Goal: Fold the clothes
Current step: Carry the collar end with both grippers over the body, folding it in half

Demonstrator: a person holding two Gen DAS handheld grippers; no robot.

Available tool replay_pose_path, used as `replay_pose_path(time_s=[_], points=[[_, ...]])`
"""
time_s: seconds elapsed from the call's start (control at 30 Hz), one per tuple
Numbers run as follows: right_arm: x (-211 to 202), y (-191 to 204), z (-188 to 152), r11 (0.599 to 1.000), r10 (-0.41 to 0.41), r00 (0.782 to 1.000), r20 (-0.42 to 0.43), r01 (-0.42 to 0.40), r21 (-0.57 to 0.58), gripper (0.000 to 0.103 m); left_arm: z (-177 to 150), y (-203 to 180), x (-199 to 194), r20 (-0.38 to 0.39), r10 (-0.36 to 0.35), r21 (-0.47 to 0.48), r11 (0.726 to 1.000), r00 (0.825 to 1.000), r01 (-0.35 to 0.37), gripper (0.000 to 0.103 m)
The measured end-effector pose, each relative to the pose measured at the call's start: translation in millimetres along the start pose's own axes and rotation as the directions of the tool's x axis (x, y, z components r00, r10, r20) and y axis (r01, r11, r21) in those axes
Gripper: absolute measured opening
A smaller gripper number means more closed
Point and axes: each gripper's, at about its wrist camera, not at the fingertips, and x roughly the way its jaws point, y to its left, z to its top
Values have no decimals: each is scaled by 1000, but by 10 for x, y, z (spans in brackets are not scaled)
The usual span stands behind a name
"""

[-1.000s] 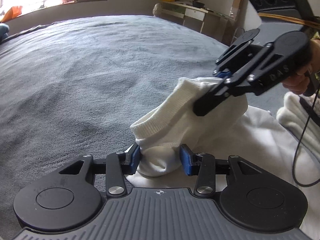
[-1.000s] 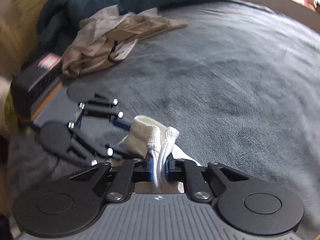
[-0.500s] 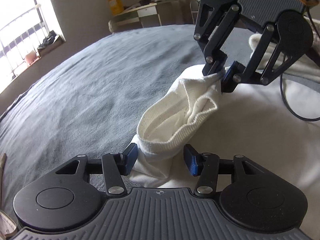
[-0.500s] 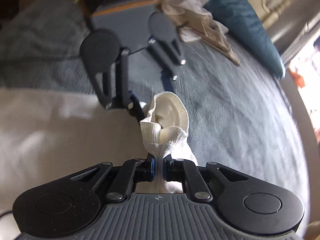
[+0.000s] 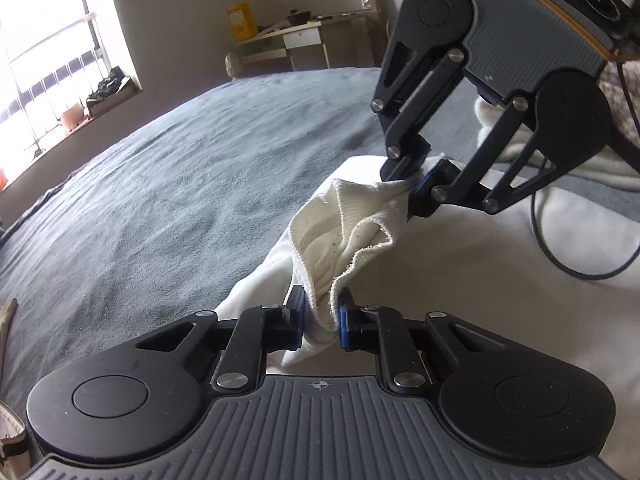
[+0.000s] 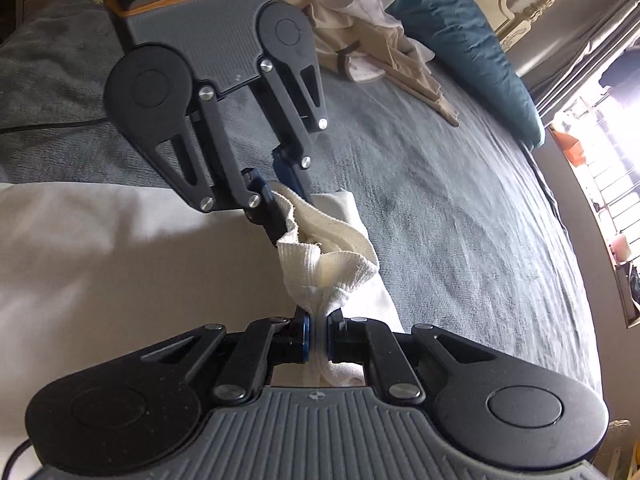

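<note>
- Left wrist view: my left gripper [image 5: 320, 322] is closing its jaws on the near cuff of the sock [image 5: 344, 236], fabric already between the blue pads. The sock runs away and up to the right, slung above a white cloth [image 5: 460, 280] on the grey bed [image 5: 160, 184]. My right gripper [image 5: 414, 184] pinches its far end.
- Right wrist view: my right gripper [image 6: 317, 338] is nearly shut on bunched sock [image 6: 332, 256]; the left gripper [image 6: 280, 200] bites the far rim. The sock's long axis lies straight between the two, each gripper at one end.
- Hard to tell: the toe hangs below my fingers, cut off; I cannot tell one sock from a pair.
</note>
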Motion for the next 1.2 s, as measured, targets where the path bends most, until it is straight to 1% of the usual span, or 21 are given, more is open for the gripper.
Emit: replay_pose_path(time_s=[0.4,0.67,0.8,0.97,1.2], points=[[-320,271,-23,1000,16,1000,25,-16,-17,9,22,-334,-356,-15,10,-39,999,1000,-11,13],[-595,479,-112,999,39,998,57,-37,-35,9,99,-610,-589,-32,31,-59,998,999,-32,11],[-709,574,-160,999,38,998,56,-37,-27,9,134,-769,-681,-32,38,-73,997,999,-40,11],[-854,745,-186,1000,28,999,45,-28,-3,9,145,-935,-809,-25,21,-84,996,999,-24,10],[-1053,1040,-154,999,32,999,29,-30,-40,9,128,-1144,-988,-27,-16,-60,998,999,15,10]])
